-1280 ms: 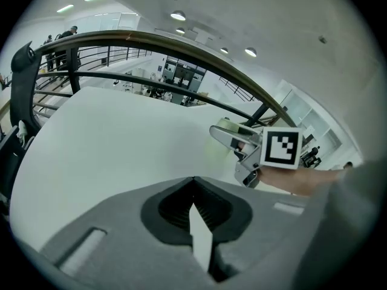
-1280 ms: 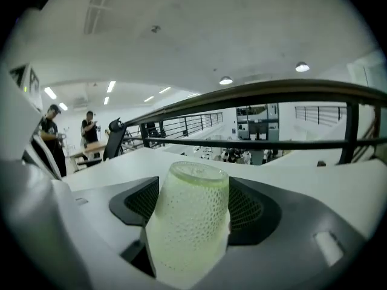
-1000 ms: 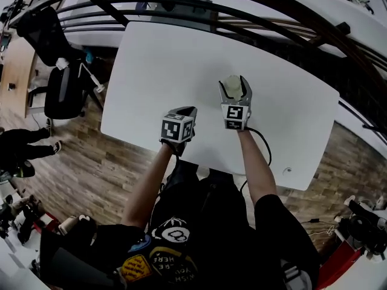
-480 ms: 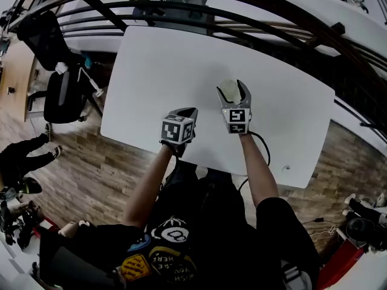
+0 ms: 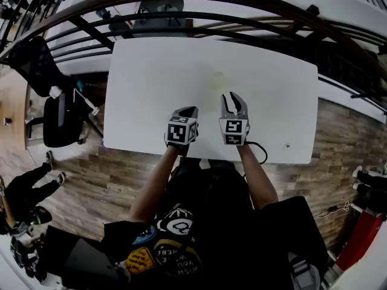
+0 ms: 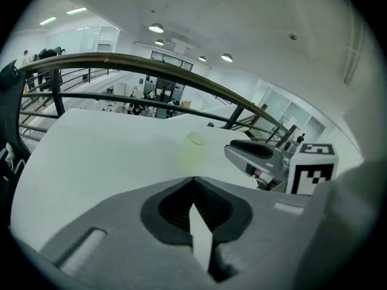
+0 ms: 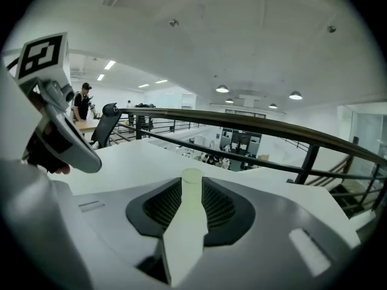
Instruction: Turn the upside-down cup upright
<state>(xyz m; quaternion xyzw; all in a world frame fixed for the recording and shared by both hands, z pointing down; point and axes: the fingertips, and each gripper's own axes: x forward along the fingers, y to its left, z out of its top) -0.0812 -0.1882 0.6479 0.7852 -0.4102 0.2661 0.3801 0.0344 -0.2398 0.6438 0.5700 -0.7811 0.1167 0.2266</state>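
Cup point(image 5: 217, 78), pale & translucent, is seen standing on end on white table point(image 5: 145, 89), approx mid-table. It is ahead of R gripper point(image 5: 233, 99) and apart from it, no contact. Whether rim or base is on top can't be told, as cup is faint in head view. In left gripper view cup is seen out past the tips, w/ R gripper to its right.

R gripper jaws are left a narrow gap apart and have just been closing. Nothing is pinched between them; cup is only seen thru the gap, further out on table.

L gripper point(image 5: 188, 111) jaws are pressed fully together w/ nothing between them. It is held over near edge of table, just beside R gripper. The 2 grippers are pointed fwd & down.

Dark railing point(image 5: 181, 5) is seen past far table edge. Office chair point(image 5: 57, 110) is seen on wood floor point(image 5: 121, 174) at left.
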